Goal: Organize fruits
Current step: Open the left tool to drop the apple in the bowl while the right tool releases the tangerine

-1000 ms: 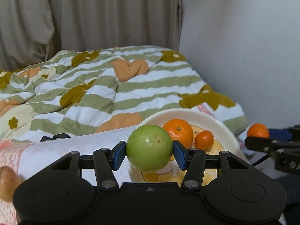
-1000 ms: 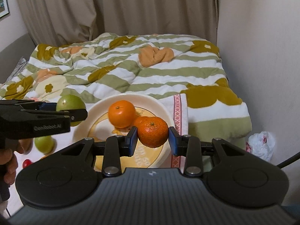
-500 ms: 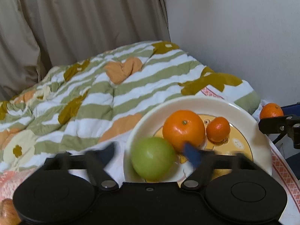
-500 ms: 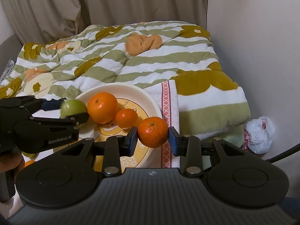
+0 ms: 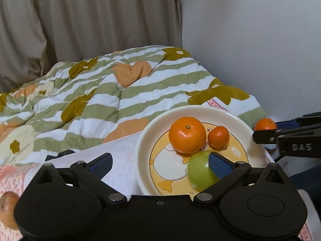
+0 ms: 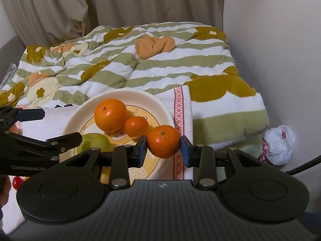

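Observation:
A cream plate with a yellow picture holds a large orange, a small mandarin and a green apple. My left gripper hangs over the plate's near left rim. Its jaws are opening wide, and the apple lies on the plate beside the right pad, not squeezed. My right gripper is shut on another mandarin, held just above the plate's right rim. The right wrist view also shows the large orange, the green apple and the left gripper.
The plate rests on a white cloth with a pink border, at the foot of a striped quilt. A wall rises on the right, with a white plastic bag on the floor. A brownish fruit and a small red fruit lie left.
My left gripper's jaws have spread and let go of the green apple, which now rests on the plate. The right gripper has kept hold of its mandarin and shifted slightly.

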`<state>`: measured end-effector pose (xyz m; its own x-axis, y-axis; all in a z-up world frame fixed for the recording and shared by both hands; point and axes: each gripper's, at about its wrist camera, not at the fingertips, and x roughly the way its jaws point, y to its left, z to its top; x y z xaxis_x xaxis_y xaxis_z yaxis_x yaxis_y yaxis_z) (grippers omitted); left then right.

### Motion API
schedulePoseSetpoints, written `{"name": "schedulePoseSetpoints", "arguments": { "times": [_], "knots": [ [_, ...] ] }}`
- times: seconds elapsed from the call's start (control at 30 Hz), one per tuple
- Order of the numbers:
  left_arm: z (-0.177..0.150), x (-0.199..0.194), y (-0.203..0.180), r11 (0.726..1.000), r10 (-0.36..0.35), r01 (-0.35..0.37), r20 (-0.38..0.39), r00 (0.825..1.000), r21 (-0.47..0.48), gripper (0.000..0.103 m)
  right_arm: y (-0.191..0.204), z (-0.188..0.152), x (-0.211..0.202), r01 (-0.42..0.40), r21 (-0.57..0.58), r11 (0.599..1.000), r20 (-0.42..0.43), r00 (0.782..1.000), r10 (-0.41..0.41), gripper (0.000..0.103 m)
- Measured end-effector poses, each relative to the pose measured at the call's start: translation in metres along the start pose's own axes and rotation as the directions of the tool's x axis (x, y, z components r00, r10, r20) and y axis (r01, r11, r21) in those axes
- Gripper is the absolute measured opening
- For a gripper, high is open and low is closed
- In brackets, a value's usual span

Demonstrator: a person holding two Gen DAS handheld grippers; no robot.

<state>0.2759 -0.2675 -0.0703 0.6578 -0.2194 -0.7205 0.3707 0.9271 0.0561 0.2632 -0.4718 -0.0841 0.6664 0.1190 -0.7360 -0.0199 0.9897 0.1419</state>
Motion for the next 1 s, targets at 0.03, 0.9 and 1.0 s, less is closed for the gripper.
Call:
{"name": "schedulePoseSetpoints", "arguments": {
  "times": [0.03,0.9,1.0],
  "knots": [
    [-0.001,-0.003,0.002,1.000,-0.002,0.002,0.000,1.000,-0.009,0.103,0.002,0.000,0.001,-0.004,-0.008,1.000,-0.001,1.000,0.004,0.050],
    [-0.024,-0.035,0.014,0.996,0.009,-0.010,-0.012,1.000,-0.091,0.103,0.005,-0.003,0.001,-0.037,-0.019,0.999,0.050,0.998,0.038,0.102],
    [-0.025,-0.042,0.013,0.995,0.011,-0.011,-0.003,1.000,-0.103,0.103,0.004,-0.003,-0.008,-0.028,-0.015,0.999,0.056,0.998,0.029,0.102]
  ]
}}
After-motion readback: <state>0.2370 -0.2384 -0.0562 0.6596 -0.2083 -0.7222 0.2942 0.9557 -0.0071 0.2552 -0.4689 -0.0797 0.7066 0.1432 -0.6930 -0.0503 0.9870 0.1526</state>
